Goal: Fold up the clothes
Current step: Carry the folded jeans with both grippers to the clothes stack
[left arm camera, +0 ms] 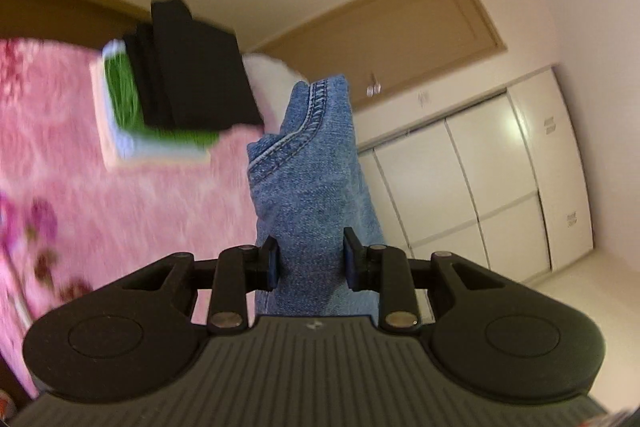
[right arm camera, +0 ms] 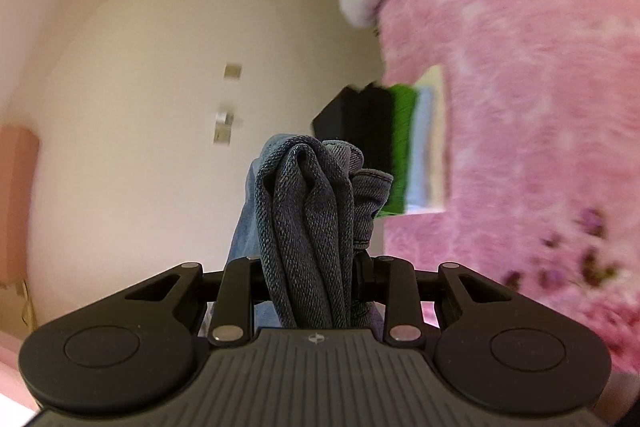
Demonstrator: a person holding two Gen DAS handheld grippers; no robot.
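Jeans, blue denim [left arm camera: 312, 187], bunched: clamped in left gripper [left arm camera: 311, 261] and right gripper [right arm camera: 310, 279], above pink floral bedspread [left arm camera: 60, 155]. Risk: thick wad slipping from narrow jaws, or knocking black-topped folded stack [left arm camera: 188, 79].

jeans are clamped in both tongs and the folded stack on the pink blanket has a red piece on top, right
Not quite: the top piece of the folded stack is black, not red, as the left wrist view shows. The rest holds: the jeans are clamped in both the left tongs and the right tongs, above the pink blanket.
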